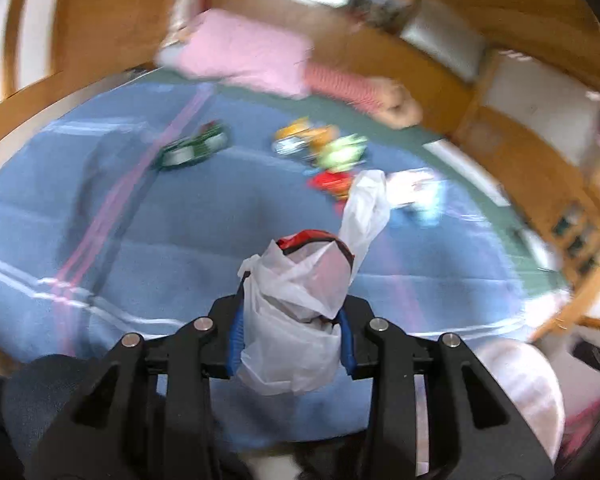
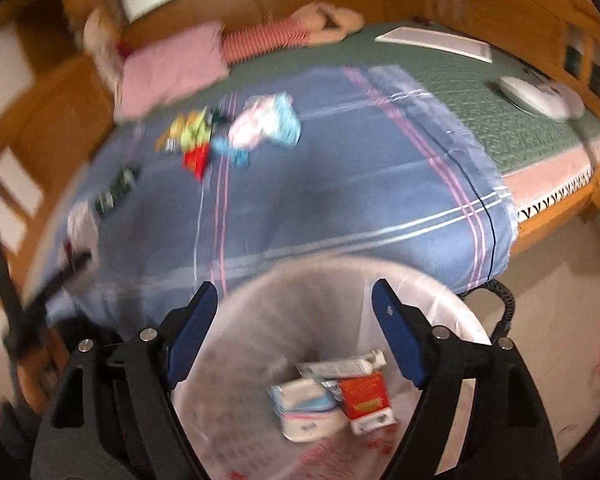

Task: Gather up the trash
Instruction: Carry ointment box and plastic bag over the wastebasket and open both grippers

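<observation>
Jaws of the left gripper (image 1: pixel 292 344) clamp a white plastic bag (image 1: pixel 296 320) with something red inside; the right gripper (image 2: pixel 296 320) hangs spread and empty over the lined bin (image 2: pixel 460 312), where cartons (image 2: pixel 332 396) already lie. Beyond, at twelve o'clock on the bed (image 2: pixel 340 200), loose wrappers (image 2: pixel 228 132) remain. Judged risk: the thin bag could slip or tear, spilling its load onto the blanket short of the bin.

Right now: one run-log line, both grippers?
left gripper: shut on white plastic bag | right gripper: open over bin | wrappers on bed
</observation>
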{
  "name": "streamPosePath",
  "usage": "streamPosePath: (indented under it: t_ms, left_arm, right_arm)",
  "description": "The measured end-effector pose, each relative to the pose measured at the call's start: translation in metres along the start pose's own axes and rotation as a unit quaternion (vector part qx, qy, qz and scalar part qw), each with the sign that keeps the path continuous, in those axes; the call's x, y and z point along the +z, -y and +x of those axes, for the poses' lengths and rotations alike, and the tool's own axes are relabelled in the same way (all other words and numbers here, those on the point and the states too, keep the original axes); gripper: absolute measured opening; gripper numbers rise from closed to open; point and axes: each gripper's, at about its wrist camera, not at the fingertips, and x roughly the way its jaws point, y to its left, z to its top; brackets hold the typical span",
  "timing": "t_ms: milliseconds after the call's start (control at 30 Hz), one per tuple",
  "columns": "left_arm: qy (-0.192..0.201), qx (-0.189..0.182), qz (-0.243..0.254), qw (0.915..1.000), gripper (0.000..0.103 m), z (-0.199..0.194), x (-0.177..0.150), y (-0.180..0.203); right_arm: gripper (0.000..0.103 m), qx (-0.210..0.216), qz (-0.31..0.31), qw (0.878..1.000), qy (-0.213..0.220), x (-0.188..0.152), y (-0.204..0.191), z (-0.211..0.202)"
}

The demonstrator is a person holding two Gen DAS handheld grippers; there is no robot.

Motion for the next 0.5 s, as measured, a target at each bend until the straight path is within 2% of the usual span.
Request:
streamPosePath:
  t_ms: [67, 167, 233, 267, 367, 433, 467, 500]
  left_arm:
    - [-0.001, -0.029, 0.058, 0.9979, 0.037, -0.007, -0.007, 0.036]
    - [-0.04, -0.106, 0.123, 0.9859, 0.037, -0.005, -0.027, 0.084]
    - [-0.069, -0.168, 0.156, 0.971, 0.037, -0.001, -0.045, 0.11]
    - [-0.082, -0.198, 0.18, 0.9601, 0.037, 0.001, -0.055, 0.125]
    - [-0.101, -0.22, 0.248, 0.9379, 0.04, 0.005, -0.082, 0.159]
    - [-0.115, -0.231, 0.281, 0.9245, 0.047, 0.008, -0.096, 0.174]
    - [-0.118, -0.232, 0.295, 0.9192, 0.058, 0.009, -0.103, 0.179]
    - [-0.117, -0.231, 0.305, 0.9166, 0.074, 0.009, -0.107, 0.183]
  right_arm:
    - [0.078, 0.006, 0.045, 0.999, 0.023, 0.007, 0.014, -0.008]
    - [0.078, 0.007, 0.107, 0.993, 0.051, 0.015, 0.035, -0.021]
    - [0.078, 0.003, 0.136, 0.988, 0.068, 0.019, 0.048, -0.028]
    - [0.078, -0.002, 0.145, 0.986, 0.076, 0.021, 0.053, -0.031]
    - [0.078, -0.009, 0.139, 0.987, 0.08, 0.024, 0.053, -0.034]
    - [0.078, -0.003, 0.133, 0.988, 0.074, 0.022, 0.05, -0.032]
    - [0.078, -0.001, 0.131, 0.989, 0.07, 0.021, 0.048, -0.029]
    - [0.078, 0.001, 0.131, 0.989, 0.066, 0.02, 0.047, -0.026]
